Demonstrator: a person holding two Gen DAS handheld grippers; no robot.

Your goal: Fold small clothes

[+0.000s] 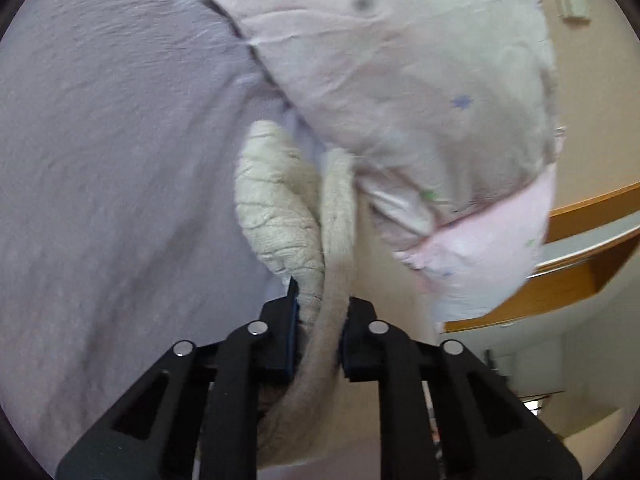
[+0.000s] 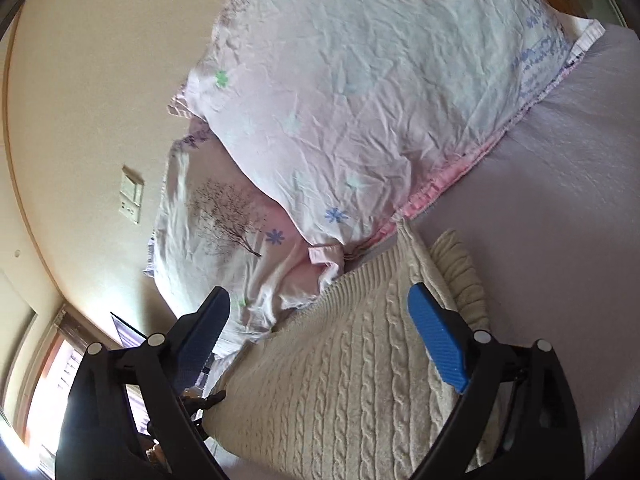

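Cream sweater (image 1: 324,248) pinched left; right jaws spread.

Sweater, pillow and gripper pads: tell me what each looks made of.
Sweater: cream chunky knit, likely wool or acrylic; cable ribs show, matte. Pillow: thin woven cotton-like cloth, finely creased, flower print. Right gripper pads: blue, ridged texture, probably rubber or printed plastic. Left gripper pinches the knit.
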